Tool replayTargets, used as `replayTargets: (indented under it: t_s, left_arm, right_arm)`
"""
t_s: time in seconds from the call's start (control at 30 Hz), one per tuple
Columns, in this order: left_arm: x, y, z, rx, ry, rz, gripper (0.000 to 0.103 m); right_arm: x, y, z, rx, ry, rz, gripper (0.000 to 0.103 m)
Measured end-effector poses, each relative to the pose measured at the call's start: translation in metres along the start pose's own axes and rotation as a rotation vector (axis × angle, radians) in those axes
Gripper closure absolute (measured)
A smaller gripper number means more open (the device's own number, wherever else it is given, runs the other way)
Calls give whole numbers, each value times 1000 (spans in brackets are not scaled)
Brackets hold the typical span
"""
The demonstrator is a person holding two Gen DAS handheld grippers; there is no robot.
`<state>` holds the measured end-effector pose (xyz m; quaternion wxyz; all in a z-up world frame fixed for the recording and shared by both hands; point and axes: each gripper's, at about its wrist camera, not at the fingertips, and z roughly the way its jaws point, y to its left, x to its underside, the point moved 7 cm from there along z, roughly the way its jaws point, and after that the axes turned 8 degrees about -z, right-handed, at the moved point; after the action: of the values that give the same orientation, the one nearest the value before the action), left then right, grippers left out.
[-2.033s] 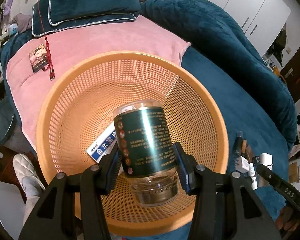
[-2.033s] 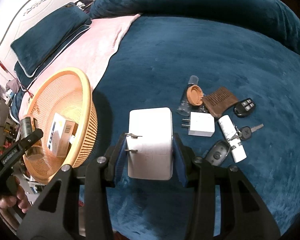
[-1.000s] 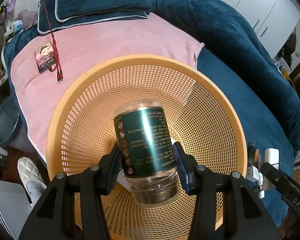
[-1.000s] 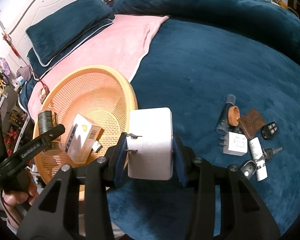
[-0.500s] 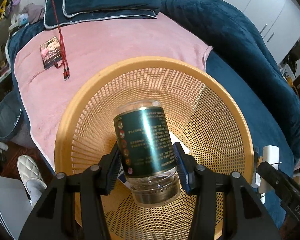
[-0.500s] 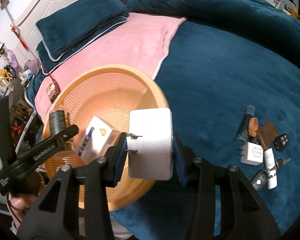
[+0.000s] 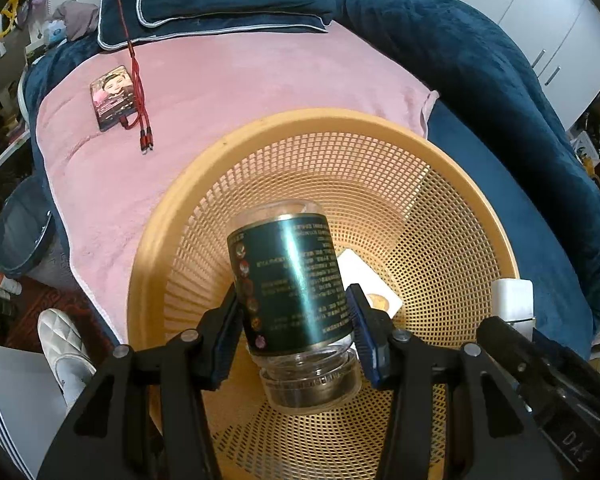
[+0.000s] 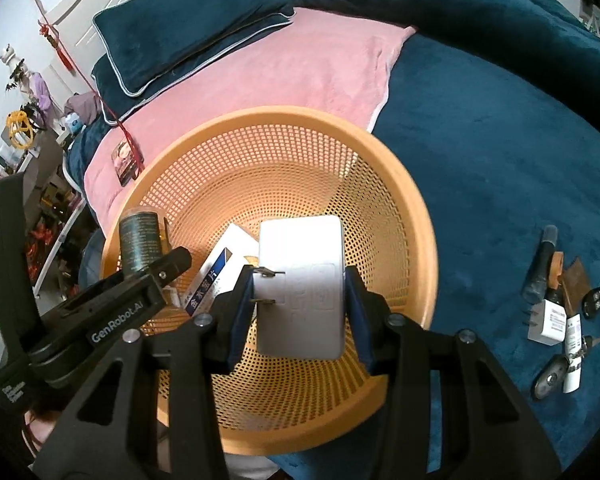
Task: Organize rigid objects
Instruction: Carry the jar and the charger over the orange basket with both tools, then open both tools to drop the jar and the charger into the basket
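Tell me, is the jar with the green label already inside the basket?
Not yet. The jar is gripped between the left gripper's fingers, held over the orange basket.

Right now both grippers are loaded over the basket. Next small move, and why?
Probably lower the left gripper slightly and open it. Its glass jar hangs inside the rim of the orange basket, above mesh beside the medicine box. The right gripper holds the white charger above the middle, so dropping the jar first should keep the two apart.
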<state>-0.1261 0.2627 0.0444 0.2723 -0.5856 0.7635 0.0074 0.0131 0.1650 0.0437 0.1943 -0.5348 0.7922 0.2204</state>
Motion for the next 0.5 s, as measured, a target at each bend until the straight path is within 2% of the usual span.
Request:
replayTargets:
  t_s: [0.5]
  left_arm:
    - [1, 0, 2, -7, -3, 16, 51]
  right_arm:
    - [2, -1, 9, 6, 19, 7, 59]
